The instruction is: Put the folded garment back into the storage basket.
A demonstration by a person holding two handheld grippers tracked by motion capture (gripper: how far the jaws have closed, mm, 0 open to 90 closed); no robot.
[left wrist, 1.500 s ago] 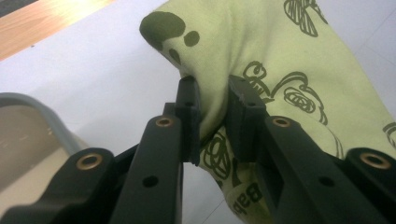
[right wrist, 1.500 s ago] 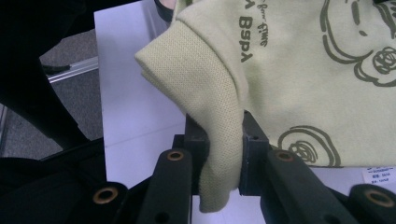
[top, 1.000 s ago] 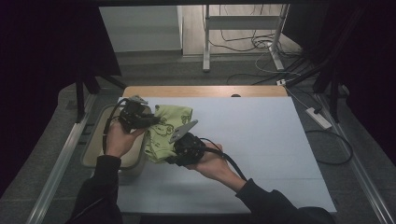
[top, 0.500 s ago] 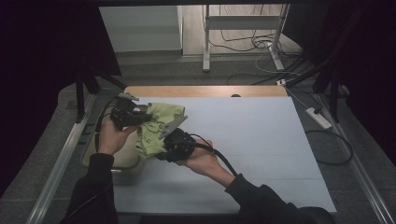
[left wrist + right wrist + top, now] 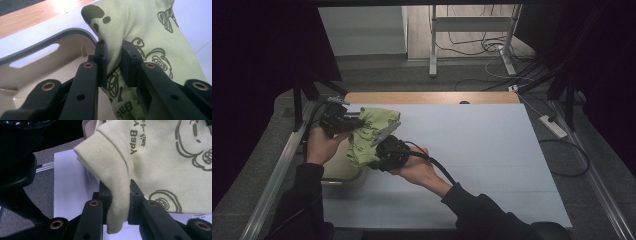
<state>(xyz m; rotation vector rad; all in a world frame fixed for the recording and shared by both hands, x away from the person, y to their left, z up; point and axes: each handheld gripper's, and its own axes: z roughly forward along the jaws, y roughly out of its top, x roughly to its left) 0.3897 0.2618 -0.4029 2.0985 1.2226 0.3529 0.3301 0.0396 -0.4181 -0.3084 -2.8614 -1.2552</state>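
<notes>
A pale green printed garment point(image 5: 369, 132) hangs between both grippers at the table's left edge, above a beige basket point(image 5: 339, 167). My left gripper point(image 5: 354, 116) is shut on a fold of the garment point(image 5: 140, 32); its pads point(image 5: 101, 62) pinch the cloth over the basket's rim point(image 5: 50, 41). My right gripper point(image 5: 379, 150) is shut on the garment's ribbed hem point(image 5: 112, 172), with the printed cloth point(image 5: 165, 157) spreading up and to the right of its pads point(image 5: 136, 205).
The white table top point(image 5: 472, 145) stretches to the right of the hands. A wooden strip point(image 5: 432, 97) borders its far edge. Metal rails point(image 5: 277, 170) run along the left side. A power strip point(image 5: 553, 126) and cables lie on the floor at right.
Both hands have carried the garment to the left, towards the basket at the table's left edge. Both grips look unchanged.
</notes>
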